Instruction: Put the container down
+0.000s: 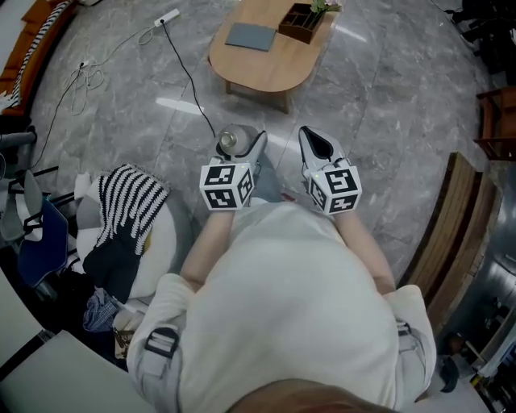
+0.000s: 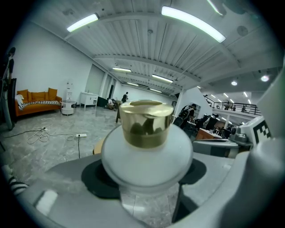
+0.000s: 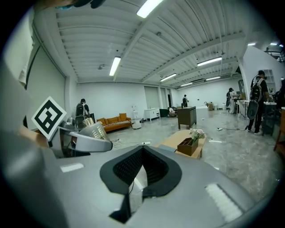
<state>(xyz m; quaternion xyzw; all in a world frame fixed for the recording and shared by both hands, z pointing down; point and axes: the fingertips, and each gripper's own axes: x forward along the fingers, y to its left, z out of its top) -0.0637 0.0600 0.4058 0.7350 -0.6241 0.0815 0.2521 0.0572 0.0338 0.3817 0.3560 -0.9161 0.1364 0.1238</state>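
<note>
Container (image 2: 147, 149), frosted body with gold cap, long axis upright, gripped in left tongs (image 2: 146, 176) above the floor (image 1: 387, 97); right tongs (image 3: 141, 169) closed, empty, just beside; wooden bench (image 1: 270, 68) ahead, well apart.

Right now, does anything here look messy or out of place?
Only the floor: a power strip and loose cables trail across it near the table. The container sits upright in the left tongs, lid on.
</note>
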